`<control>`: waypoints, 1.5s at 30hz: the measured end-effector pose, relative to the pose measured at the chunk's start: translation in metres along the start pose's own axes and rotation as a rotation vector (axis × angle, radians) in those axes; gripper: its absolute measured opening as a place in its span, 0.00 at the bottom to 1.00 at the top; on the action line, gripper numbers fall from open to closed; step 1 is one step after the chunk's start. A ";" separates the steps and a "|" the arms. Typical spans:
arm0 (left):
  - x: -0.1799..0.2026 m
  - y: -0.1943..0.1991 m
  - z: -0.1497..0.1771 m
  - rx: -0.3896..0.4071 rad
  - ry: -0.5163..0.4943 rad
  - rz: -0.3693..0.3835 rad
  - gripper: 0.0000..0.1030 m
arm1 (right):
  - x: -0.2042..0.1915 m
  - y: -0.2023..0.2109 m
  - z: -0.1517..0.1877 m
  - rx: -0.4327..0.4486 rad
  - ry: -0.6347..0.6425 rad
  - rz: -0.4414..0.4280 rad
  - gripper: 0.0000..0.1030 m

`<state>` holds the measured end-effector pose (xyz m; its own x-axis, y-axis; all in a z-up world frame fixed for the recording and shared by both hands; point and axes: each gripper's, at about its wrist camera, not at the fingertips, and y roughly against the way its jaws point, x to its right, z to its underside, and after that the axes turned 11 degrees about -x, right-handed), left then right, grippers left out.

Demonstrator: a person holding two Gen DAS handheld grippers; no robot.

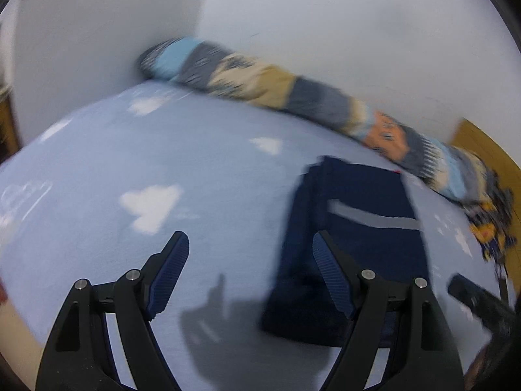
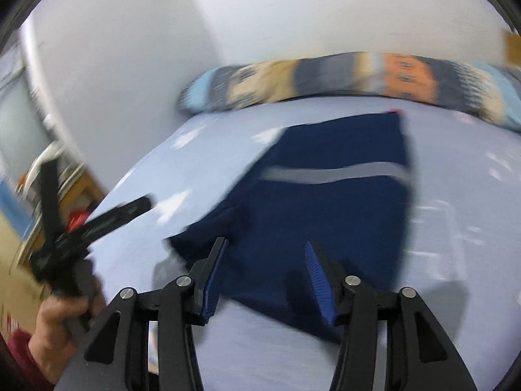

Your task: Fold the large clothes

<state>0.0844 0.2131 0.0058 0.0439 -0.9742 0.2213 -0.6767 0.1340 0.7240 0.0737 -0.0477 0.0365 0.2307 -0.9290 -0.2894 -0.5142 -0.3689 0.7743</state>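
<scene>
Bed [image 1: 195, 150] fills most of both views, a patterned bolster [image 2: 325, 81] along its far edge. Your navy garment [image 2: 325, 215] lies folded flat mid-frame in the right view, right of centre in the left one. It looks soft and floppy, so pinch it at a corner or hem. Both your left gripper [image 1: 250, 270] and right gripper [image 2: 267, 270] hover above it, jaws spread, holding nothing.

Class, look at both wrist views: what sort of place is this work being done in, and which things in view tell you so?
Most likely a bedroom. A bed sheet in pale blue with white clouds covers a wide soft surface, a long patterned bolster lies along the white wall, and a folded navy garment rests on the sheet.
</scene>
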 end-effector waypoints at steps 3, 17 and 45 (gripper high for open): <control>0.038 0.005 0.007 0.034 -0.129 0.083 0.76 | 0.031 0.002 0.000 -0.001 -0.057 0.013 0.29; 0.021 -0.112 0.008 -0.427 0.000 -0.020 0.82 | 0.048 -0.078 0.029 -0.276 0.077 0.093 0.15; 0.062 -0.194 -0.097 -0.361 -0.007 -0.006 0.82 | 0.072 -0.125 -0.176 -0.121 0.012 0.068 0.29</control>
<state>0.2896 0.1439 -0.0581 0.0414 -0.9762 0.2128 -0.3732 0.1825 0.9096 0.2999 -0.0630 0.0179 0.2092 -0.9511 -0.2273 -0.4259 -0.2979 0.8543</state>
